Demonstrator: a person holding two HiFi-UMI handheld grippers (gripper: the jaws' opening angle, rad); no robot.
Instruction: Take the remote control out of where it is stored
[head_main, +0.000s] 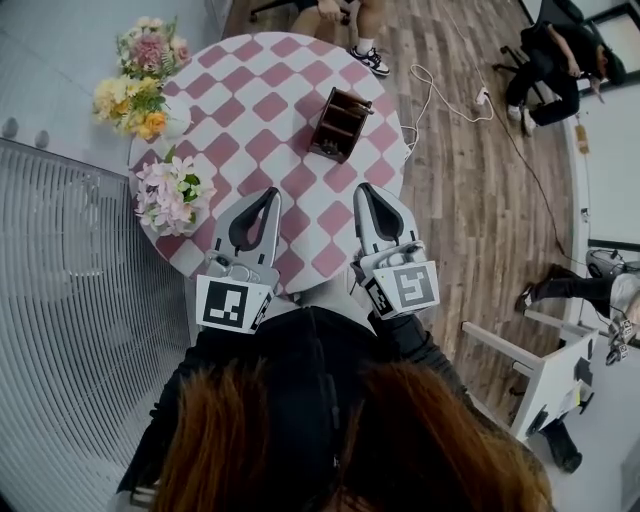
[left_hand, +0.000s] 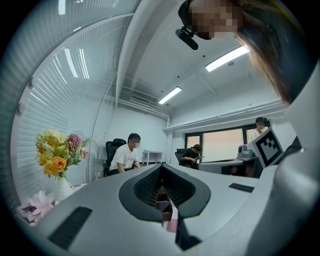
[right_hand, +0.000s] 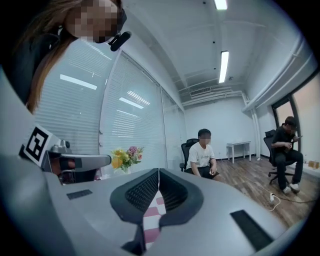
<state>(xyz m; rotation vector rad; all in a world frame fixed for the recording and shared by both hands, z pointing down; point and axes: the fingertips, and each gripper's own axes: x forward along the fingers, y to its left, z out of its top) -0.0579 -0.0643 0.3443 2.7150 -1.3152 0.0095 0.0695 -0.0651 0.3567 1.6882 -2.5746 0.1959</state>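
Brown, in wood: located caddy (head_main: 340, 123) whole on checked table (head_main: 270, 105) by head view only; mere sliver past left gripper (head_main: 272, 192). Could not discern remote control inside. Left gripper, right gripper (head_main: 365, 190) clenched, empty.

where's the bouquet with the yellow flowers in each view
Head view: the bouquet is at upper left, on the table's far-left edge.
Left gripper view: the bouquet is near the left edge, at mid-height.
Right gripper view: the bouquet is left of centre, in front of the blinds.
Shared landmark: the checked table, which shows only as a sliver low in the middle of the left gripper view and the right gripper view.
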